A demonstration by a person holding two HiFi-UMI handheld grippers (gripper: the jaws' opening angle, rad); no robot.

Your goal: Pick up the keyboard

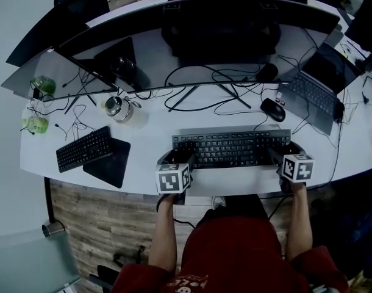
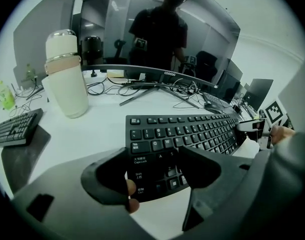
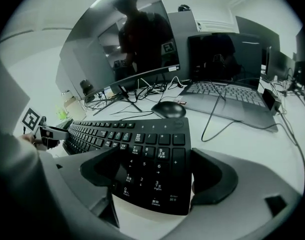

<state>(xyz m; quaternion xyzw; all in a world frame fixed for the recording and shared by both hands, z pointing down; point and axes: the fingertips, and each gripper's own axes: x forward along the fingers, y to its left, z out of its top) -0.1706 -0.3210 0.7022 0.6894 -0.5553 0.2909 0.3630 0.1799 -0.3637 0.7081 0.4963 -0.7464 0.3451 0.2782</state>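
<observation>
Two keyboards lie on the desk (image 1: pixel 155 130) in the head view: a small keyboard (image 1: pixel 84 148) far off to the left, and the big keyboard (image 1: pixel 232 148), the one to pick up, right in front of the person near the desk's front edge. It lies long ways from left to right. One left gripper (image 1: pixel 174 160) sits at its left end and one right gripper (image 1: pixel 285 154) sits at its right end, so each hand is near its own end. One mouse (image 1: pixel 272 109), one laptop (image 1: pixel 317 90) and one bottle (image 1: pixel 117 108) stand farther back. In the left gripper view, the left gripper (image 2: pixel 152 176) has its jaws wide apart, and the left corner of the big keyboard (image 2: pixel 192 131) lies in the gap, running away to the right. It does not look squeezed yet. In the right gripper view, the right gripper (image 3: pixel 157 176) also has wide jaws, with the number-key end of the big keyboard (image 3: pixel 137 139) between them, running away to the left. I think both ends must be pinched together next, then lifted level.
</observation>
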